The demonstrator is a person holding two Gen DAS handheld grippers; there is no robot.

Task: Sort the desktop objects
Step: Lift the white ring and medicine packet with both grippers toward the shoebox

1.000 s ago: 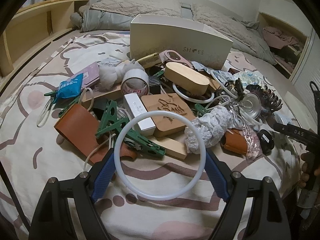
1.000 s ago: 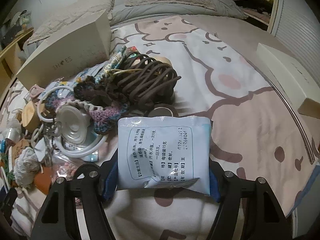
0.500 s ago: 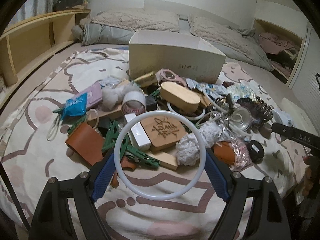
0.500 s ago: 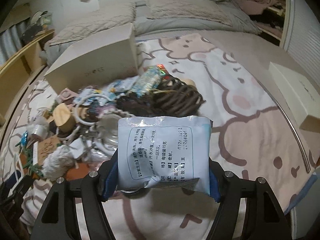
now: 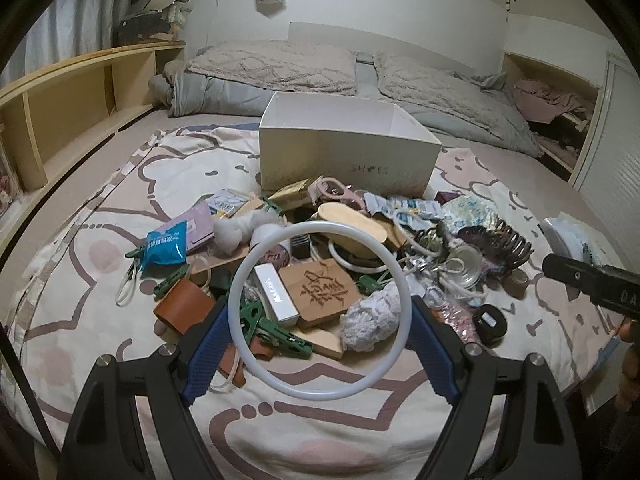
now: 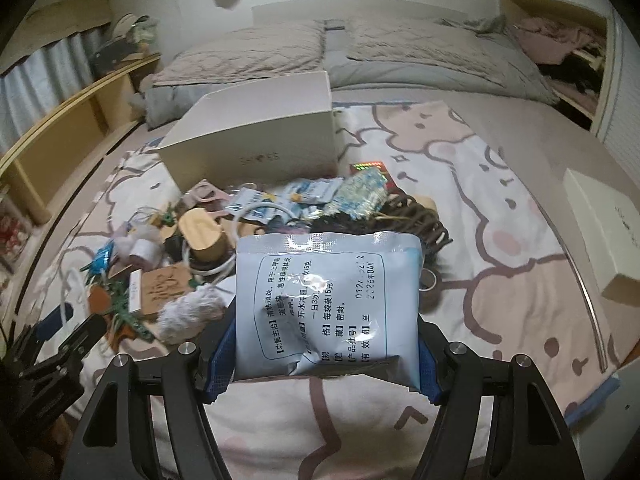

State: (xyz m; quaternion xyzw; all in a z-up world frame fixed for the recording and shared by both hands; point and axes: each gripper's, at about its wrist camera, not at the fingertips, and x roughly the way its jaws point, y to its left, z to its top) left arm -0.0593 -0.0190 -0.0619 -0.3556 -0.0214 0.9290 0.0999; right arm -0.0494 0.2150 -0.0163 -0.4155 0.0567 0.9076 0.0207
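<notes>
Through the left wrist view, our left claw (image 5: 320, 344) grips the white ring (image 5: 320, 310) by its sides, raised in front of the shoe box (image 5: 346, 160). Through the right wrist view, our right claw (image 6: 326, 350) clamps the pale blue sachet (image 6: 328, 304) upright, nearer than that box (image 6: 256, 140).

Both grippers raised since 1 second ago, pile of clutter (image 5: 320, 264) now lower and smaller in both views. In left wrist view, white ring (image 5: 320, 310) carried up clear of green clips (image 5: 276, 330), now framing carved wooden block (image 5: 320, 292) and white bar (image 5: 276, 296). More of shoe box (image 5: 348, 156) exposed, open inside now visible, with pillows (image 5: 272, 66) and headboard above. In right wrist view, pale blue packet (image 6: 328, 308) lifted away from brown hair claw (image 6: 412, 220), view swung toward box and bed head, left gripper (image 6: 60, 344) newly at lower left.
</notes>
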